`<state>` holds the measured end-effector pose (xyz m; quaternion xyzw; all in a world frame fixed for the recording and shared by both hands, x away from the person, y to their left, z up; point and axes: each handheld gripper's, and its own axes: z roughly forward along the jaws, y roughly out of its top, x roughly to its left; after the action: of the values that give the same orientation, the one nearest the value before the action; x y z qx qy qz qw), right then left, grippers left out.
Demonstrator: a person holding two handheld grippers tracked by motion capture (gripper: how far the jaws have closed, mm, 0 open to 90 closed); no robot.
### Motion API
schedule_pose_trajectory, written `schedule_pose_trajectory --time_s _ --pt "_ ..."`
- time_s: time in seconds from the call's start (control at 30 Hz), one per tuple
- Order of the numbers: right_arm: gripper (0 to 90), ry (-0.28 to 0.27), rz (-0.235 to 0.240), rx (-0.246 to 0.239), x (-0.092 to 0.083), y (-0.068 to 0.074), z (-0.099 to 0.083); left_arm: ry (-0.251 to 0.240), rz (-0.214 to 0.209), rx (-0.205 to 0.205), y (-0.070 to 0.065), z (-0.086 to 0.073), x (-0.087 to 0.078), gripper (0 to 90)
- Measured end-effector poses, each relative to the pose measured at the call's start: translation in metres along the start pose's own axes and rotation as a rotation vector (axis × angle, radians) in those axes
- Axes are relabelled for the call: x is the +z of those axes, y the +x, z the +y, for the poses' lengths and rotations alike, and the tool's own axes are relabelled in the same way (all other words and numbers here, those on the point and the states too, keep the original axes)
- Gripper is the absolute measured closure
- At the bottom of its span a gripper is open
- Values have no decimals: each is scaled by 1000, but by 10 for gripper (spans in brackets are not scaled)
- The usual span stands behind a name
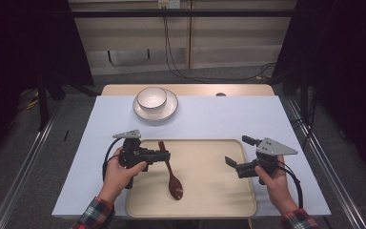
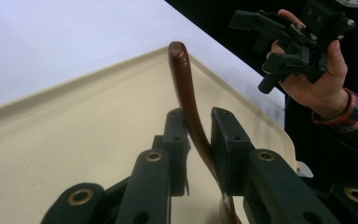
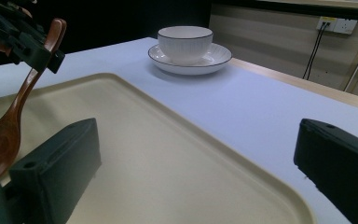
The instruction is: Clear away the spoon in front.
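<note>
We've got the left hand-held gripper [image 1: 164, 156] clamped on the wooden spoon [image 1: 171, 172] handle, bowl end resting on the tray [image 1: 219, 195]. Right hand-held gripper [image 1: 230, 162] gaping, idle. Bowl [image 1: 152, 98] probably next, nothing delivered yet.

A tray [image 1: 209, 191] lies on the desk [image 1: 267, 119] at lower centre of the high view. A spoon [image 1: 171, 179] sits in the tray's left part, its bowl toward the bottom edge. Behind the tray, at upper centre-left, a bowl [image 1: 152, 98] stands on a plate [image 1: 169, 109].
</note>
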<state>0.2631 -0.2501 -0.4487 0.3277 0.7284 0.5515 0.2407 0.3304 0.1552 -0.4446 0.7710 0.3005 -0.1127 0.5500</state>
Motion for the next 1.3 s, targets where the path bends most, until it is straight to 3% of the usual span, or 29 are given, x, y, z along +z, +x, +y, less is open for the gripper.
schedule_pose_trajectory --time_s 0.53,0.77,0.87,1.3 --pt "2 -2 -9 -14 -6 2 -1 2 10 30 -2 -1 3 752" --pt "2 -4 -7 -17 -8 3 1 12 32 34 -3 -5 2 731" --pt "2 -12 -16 -14 -8 3 1 15 57 59 -3 -6 2 718" --pt "2 -2 -1 -11 -7 2 0 41 69 71 -3 -10 11 678"
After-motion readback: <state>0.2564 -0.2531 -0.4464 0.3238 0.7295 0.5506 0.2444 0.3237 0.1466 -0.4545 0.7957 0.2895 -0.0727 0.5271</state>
